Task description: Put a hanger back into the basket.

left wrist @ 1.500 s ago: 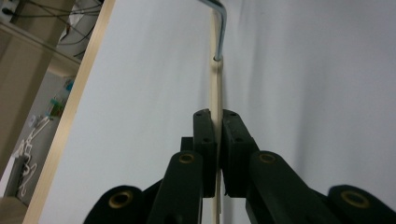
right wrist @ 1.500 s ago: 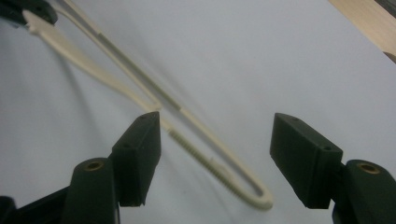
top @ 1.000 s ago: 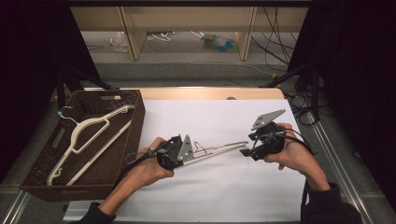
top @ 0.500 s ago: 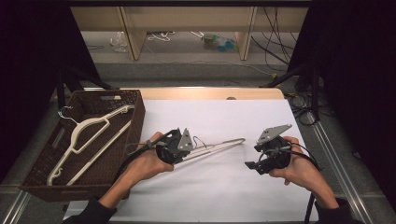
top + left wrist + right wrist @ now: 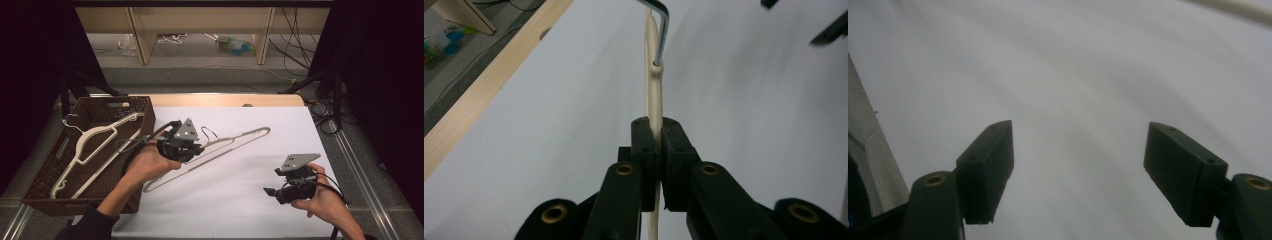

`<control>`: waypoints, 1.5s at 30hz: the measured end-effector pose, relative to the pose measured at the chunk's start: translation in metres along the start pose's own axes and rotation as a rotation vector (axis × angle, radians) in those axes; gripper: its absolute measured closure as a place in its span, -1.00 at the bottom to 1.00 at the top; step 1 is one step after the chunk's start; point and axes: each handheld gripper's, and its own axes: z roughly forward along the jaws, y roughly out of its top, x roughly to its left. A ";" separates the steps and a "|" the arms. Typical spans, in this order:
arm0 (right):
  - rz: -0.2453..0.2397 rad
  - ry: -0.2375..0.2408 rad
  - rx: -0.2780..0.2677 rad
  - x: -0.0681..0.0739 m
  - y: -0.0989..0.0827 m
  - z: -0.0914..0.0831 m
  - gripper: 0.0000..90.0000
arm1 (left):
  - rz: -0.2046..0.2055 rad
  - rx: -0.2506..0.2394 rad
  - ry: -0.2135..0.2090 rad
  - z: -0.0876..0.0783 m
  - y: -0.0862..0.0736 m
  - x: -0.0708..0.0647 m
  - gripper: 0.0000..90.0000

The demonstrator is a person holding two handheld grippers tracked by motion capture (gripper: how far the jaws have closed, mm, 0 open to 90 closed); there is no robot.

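Note:
A cream hanger (image 5: 240, 139) with a metal hook (image 5: 207, 132) slants across the white table sheet (image 5: 235, 210), raised at its middle. My left gripper (image 5: 196, 148) is shut on its bar just left of the hook. The left gripper view shows the jaws (image 5: 656, 137) pinching the cream bar (image 5: 653, 95) below the hook (image 5: 663, 35). My right gripper (image 5: 269, 192) hovers near the table's front right, away from the hanger. Its jaws (image 5: 1078, 160) have just been opening further, with nothing between them.
A dark wicker basket (image 5: 105, 100) stands at the table's left with another cream hanger (image 5: 95, 140) lying in it. The wooden table edge (image 5: 225, 100) runs along the back. Shelving legs and cables lie on the floor beyond.
The right gripper has left the hanger's right end and moved toward the front right, sinking lower. The left gripper has lifted the hanger, tilting it up off the sheet.

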 end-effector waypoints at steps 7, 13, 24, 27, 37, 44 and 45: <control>0.027 -0.021 -0.060 0.002 -0.008 0.011 -0.44 | -0.088 -0.094 0.019 -0.035 0.002 0.018 0.91; 0.015 -0.016 -0.060 0.006 -0.007 0.014 -0.44 | -0.163 -0.167 0.020 -0.066 -0.003 0.036 0.91; 0.026 0.006 -0.059 0.008 -0.007 0.016 -0.44 | -0.271 -0.243 0.053 -0.116 -0.015 0.066 0.91; 0.025 0.005 -0.062 0.008 -0.008 0.016 -0.44 | -0.289 -0.246 0.072 -0.127 -0.024 0.075 0.91; 0.021 0.010 -0.061 0.008 -0.009 0.015 -0.51 | -0.378 -0.273 0.124 -0.158 -0.060 0.110 0.91; 0.027 0.021 -0.054 0.009 -0.008 0.014 -0.51 | -0.429 -0.281 0.159 -0.178 -0.088 0.133 0.91; 0.026 0.021 -0.055 0.009 -0.008 0.014 -0.51 | -0.439 -0.280 0.166 -0.179 -0.093 0.136 0.91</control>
